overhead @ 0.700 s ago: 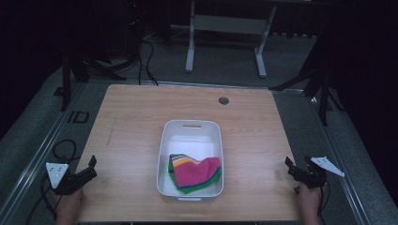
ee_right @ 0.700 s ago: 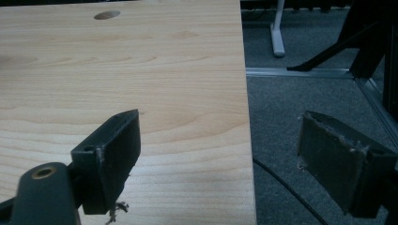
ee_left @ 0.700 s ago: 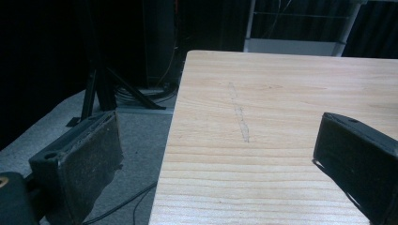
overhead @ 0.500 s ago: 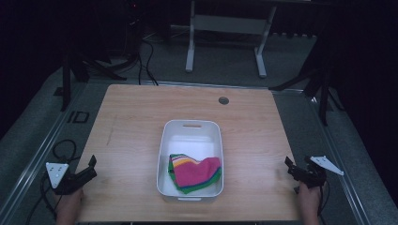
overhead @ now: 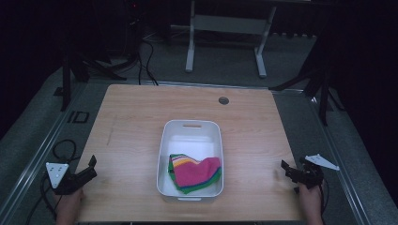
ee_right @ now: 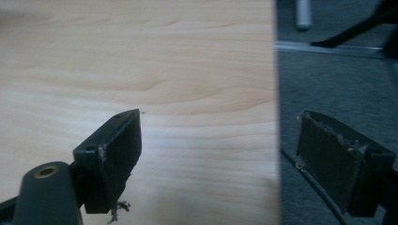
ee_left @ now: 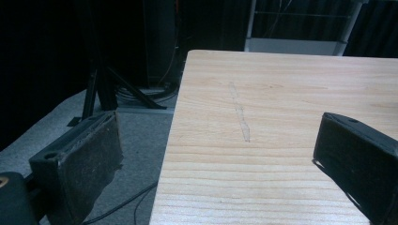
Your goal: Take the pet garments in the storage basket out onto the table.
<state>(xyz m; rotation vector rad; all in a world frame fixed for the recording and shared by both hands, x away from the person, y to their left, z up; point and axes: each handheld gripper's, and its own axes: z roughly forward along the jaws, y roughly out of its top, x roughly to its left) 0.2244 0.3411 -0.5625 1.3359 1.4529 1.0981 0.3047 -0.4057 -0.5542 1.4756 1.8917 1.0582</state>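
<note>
Folded striped cloth (overhead: 195,172) lies in the white bin's (overhead: 191,129) near end, mid-table (overhead: 141,112). Left gripper (overhead: 89,167) and right gripper (overhead: 287,168) sit at opposite table edges, jaws spread, empty, likely parked clear before reaching in.

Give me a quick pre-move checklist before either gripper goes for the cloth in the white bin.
1. Left gripper open and empty: ok, jaws wide apart in the left gripper view.
2. Right gripper open and empty: ok, jaws wide apart in the right gripper view.
3. Folded cloth inside the white bin, near end: ok.
4. Path across the wooden table from each gripper to the bin free of objects: ok.
5. Both grippers parked at the table's side edges, apart from the bin: ok.
6. How many cloth layers, and whether they will lift as one: cannot tell.
</note>
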